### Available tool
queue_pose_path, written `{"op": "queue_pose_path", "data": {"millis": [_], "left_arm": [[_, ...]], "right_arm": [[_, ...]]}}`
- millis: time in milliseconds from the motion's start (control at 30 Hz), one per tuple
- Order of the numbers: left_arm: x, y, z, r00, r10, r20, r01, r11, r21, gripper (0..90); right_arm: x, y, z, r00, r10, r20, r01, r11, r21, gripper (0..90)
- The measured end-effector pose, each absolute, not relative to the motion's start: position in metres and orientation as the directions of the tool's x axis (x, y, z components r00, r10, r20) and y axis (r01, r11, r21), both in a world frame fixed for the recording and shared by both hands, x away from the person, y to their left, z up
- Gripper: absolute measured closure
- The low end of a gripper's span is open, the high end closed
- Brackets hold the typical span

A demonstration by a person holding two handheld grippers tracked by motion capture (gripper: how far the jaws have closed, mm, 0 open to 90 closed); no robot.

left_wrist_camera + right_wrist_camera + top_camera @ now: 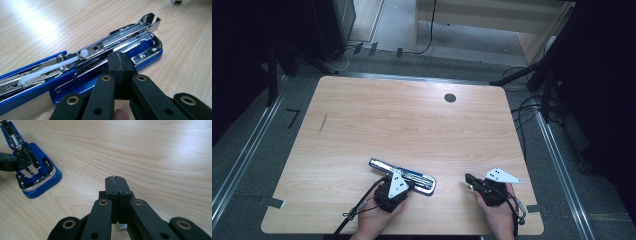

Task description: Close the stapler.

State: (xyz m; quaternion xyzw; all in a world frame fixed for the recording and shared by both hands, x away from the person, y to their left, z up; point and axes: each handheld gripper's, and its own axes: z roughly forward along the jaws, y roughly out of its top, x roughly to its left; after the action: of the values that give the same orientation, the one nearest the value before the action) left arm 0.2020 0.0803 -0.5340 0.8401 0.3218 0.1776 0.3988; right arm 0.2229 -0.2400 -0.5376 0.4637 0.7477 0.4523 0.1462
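A blue stapler [404, 176] lies opened flat on the wooden table [412, 120], near its front edge. In the left gripper view its chrome magazine and white pusher rod are exposed along the stapler [100, 57]. My left gripper [121, 58] is shut, and its joined tips rest against the stapler's base beside the magazine. In the high view the left gripper [410, 183] sits at the stapler's near side. To the right, my right gripper [468, 178] is shut, with pads pressed together over bare wood [115, 180]. A small silver piece [122, 227] shows under its jaws; whether it is held I cannot tell. The stapler [32, 170] lies to its left.
A round dark grommet [450, 98] sits in the tabletop near the far edge. A short dark mark [323, 123] lies at the left. Cables and stand legs [532, 107] run on the floor to the right of the table.
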Motion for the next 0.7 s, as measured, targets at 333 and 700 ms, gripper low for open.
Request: {"op": "queue_pose_path", "data": {"millis": [333, 700], "left_arm": [[0.201, 0.080, -0.534, 0.727, 0.685, 0.047, 0.399, -0.478, 0.783, 90.0], [0.202, 0.080, -0.534, 0.730, 0.682, 0.042, 0.399, -0.476, 0.784, 90.0]], "right_arm": [[0.223, -0.241, -0.543, -0.535, 0.821, 0.198, 0.574, 0.182, 0.798, 90.0], [0.220, -0.249, -0.549, -0.548, 0.812, 0.199, 0.589, 0.206, 0.781, 90.0]]}}
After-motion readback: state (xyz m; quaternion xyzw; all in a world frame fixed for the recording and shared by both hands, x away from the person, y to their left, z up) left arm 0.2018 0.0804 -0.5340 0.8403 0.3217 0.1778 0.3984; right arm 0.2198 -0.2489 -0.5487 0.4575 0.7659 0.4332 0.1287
